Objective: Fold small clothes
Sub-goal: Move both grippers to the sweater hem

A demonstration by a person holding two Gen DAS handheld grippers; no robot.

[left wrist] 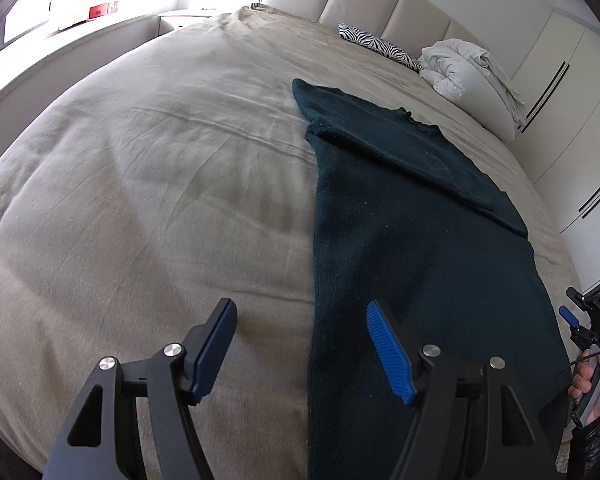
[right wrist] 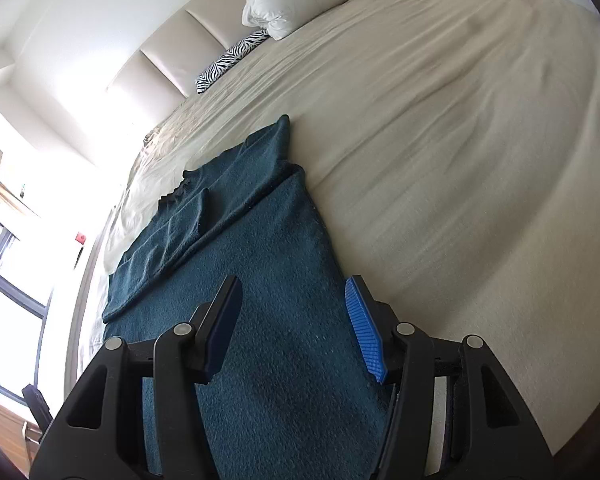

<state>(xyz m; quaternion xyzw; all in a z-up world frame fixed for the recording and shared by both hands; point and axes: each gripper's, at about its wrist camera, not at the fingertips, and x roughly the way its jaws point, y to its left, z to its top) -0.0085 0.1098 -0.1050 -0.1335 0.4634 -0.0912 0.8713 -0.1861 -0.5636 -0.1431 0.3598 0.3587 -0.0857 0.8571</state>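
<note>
You're in a home bedroom: big bed (left wrist: 140,184) with beige cover fills the scene, padded headboard (left wrist: 380,8) at the far end, zebra-print pillow (left wrist: 376,45) and bunched white duvet (left wrist: 460,66) against it, white wardrobe doors (left wrist: 572,92) right, bright window (left wrist: 32,12) far left.

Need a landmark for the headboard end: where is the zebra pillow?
The zebra pillow lies at the headboard, left of the white duvet bundle, beyond the sweater.

sweater (left wrist: 412,216) flat on bed (left wrist: 140,200), duvet (left wrist: 460,64) beside pillow (left wrist: 376,44) at headboard (left wrist: 380,4)
</note>
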